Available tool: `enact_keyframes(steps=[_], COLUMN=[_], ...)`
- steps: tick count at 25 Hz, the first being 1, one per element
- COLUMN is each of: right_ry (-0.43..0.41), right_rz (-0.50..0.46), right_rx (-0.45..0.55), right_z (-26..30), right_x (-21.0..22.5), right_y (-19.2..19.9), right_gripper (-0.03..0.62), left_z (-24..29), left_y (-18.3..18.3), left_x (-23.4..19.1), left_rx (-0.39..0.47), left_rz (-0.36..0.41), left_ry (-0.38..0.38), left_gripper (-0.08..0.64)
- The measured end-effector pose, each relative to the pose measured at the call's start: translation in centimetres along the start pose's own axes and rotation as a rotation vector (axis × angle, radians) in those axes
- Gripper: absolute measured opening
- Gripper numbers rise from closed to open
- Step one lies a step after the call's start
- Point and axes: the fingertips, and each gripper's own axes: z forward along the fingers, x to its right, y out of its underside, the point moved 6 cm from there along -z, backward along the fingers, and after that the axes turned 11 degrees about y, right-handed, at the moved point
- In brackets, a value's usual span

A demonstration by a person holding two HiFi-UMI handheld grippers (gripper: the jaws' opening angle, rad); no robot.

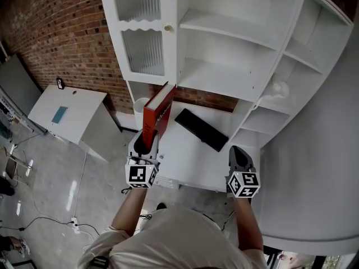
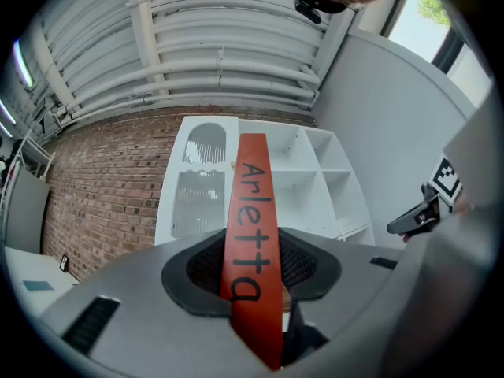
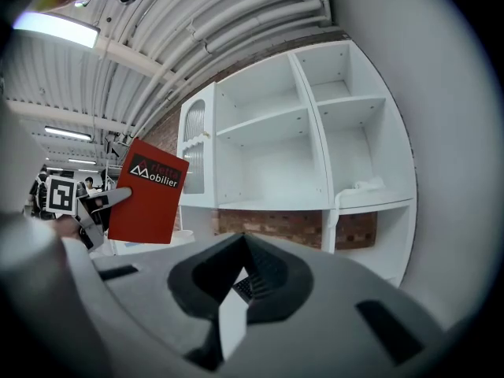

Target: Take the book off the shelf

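While our left tongs (image 1: 147, 142) clamp the red book (image 1: 160, 110) near its bottom edge, we judge it stiff and fairly light, with our right tongs (image 1: 240, 156) pressed together, empty.

Red book (image 2: 252, 235), spine: "Arletta" in large black letters, running lengthwise. Front cover (image 3: 150, 203), seen in the right gripper view: "Mobilier" in white beside a white triangular logo, with fainter dark lettering above, apparently "Arletta".
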Motion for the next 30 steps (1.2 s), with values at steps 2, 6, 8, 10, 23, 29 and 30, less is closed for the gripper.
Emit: enact_keyframes(steps=[2,6,8,10,23,29,30], right_ry=[0.002,0.008,0.016,0.022,0.004,0.002,0.002], right_rz=[-0.005,-0.018,-0.014,-0.004,-0.001,-0.006,-0.006], right_rx=[0.009,0.025,0.023,0.023,0.032,0.038,0.04], right_z=[-0.2,-0.3,-0.3,-0.3,0.0,0.0,0.0], right_x=[0.2,0.4,0.4,0.5,-0.3,-0.7,-0.7], right_y=[-0.1,-0.3,-0.1,-0.1,-0.3,-0.8,-0.8], right_gripper=[0.003,0.003,0.003,0.003,0.002,0.003,0.003], left_z=[-0.2,-0.3,-0.3,-0.4,-0.2,-0.5,-0.6], left_y=[0.3,0.6,0.7,0.7,0.5,0.7,0.7], left_x=[0.0,0.1,0.1,0.1,-0.5,-0.7,-0.7], left_rx=[-0.001,0.004,0.005,0.004,0.021,0.02,0.021], left_rz=[-0.016,-0.034,-0.029,-0.027,-0.028,-0.041,-0.042], left_ry=[-0.008,-0.004,0.002,0.005,0.007,0.0,-0.001], left_gripper=[0.15,0.15,0.15,0.15,0.15,0.15,0.15])
